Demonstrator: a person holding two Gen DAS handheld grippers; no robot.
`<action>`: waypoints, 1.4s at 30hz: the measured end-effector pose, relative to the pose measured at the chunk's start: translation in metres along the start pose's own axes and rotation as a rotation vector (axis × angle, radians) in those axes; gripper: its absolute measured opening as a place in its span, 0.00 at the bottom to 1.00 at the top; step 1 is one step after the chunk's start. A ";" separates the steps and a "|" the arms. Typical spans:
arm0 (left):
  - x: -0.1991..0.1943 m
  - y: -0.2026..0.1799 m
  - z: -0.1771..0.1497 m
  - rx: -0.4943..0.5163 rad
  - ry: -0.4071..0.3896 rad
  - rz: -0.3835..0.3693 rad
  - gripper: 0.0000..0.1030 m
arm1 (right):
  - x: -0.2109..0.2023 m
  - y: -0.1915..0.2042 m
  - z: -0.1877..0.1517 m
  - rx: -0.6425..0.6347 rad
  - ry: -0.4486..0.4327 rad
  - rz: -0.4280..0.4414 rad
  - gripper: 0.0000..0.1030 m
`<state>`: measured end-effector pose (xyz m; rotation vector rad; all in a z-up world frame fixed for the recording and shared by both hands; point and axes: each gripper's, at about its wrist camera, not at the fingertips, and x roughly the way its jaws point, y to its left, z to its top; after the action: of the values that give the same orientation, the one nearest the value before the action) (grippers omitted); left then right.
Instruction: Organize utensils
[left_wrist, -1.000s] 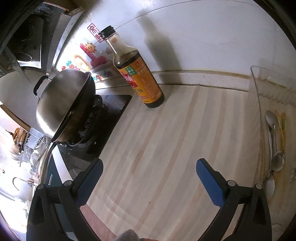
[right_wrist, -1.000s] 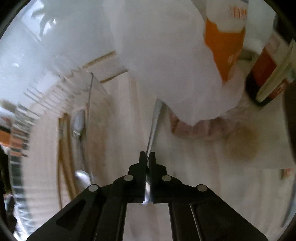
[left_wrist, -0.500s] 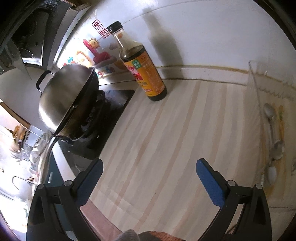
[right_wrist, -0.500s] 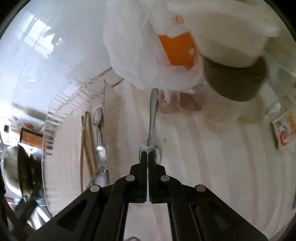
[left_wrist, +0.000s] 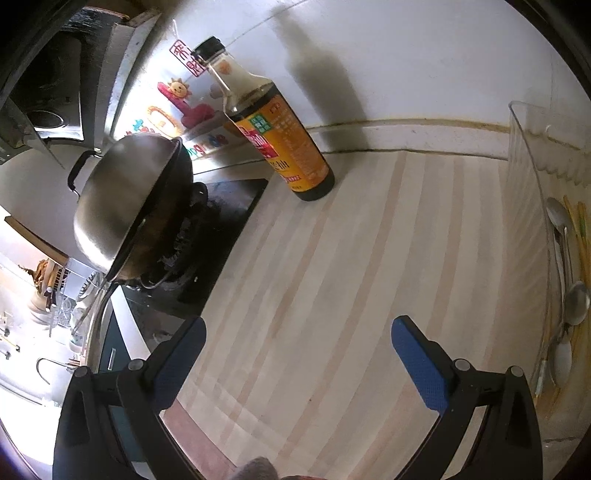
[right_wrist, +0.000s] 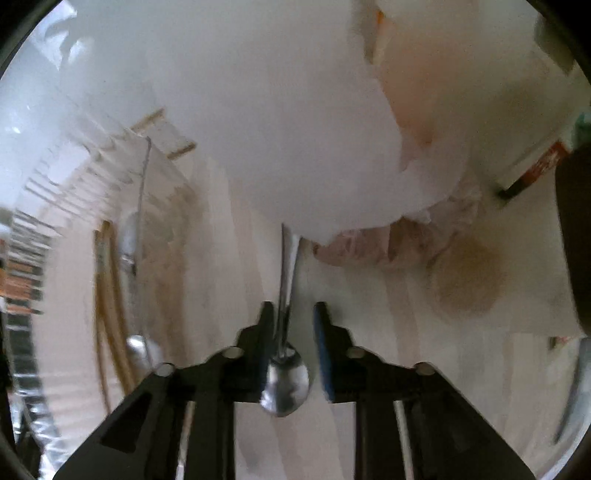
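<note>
Spoon (right_wrist: 286, 373) lies on the pale striped bench (left_wrist: 332, 295), bowl toward six o'clock, handle running to twelve under a white plastic bag (right_wrist: 295, 129). Right hand-held gripper (right_wrist: 293, 314) straddles its neck, jaws slightly parted and just closing, pads not visibly pressing it. At nine o'clock a clear tray (right_wrist: 144, 192) holds more spoons. Left hand-held gripper (left_wrist: 297, 339) hovers wide open and empty near a sauce bottle (left_wrist: 280, 133)

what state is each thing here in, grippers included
left gripper: open, empty
right gripper: open, jaws just been closing, spoon handle between them
spoon: lying flat, not yet clamped
sauce bottle: upright, capped
wok: tilted on the burner
clear tray: holds spoons and chopsticks
</note>
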<state>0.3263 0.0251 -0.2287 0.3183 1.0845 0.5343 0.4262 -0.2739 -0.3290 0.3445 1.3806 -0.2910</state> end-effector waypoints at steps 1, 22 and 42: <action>0.001 0.000 0.000 0.002 0.003 -0.001 1.00 | 0.000 0.001 0.000 -0.015 0.000 -0.006 0.06; -0.014 0.030 -0.026 0.005 0.016 -0.126 1.00 | -0.142 -0.033 -0.104 0.014 -0.179 0.243 0.02; -0.075 0.033 -0.039 -0.008 -0.013 -0.419 1.00 | -0.139 0.032 -0.125 -0.242 -0.252 -0.051 0.98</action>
<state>0.2561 0.0106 -0.1738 0.0809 1.0982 0.1627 0.3031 -0.1940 -0.2090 0.0686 1.1613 -0.1994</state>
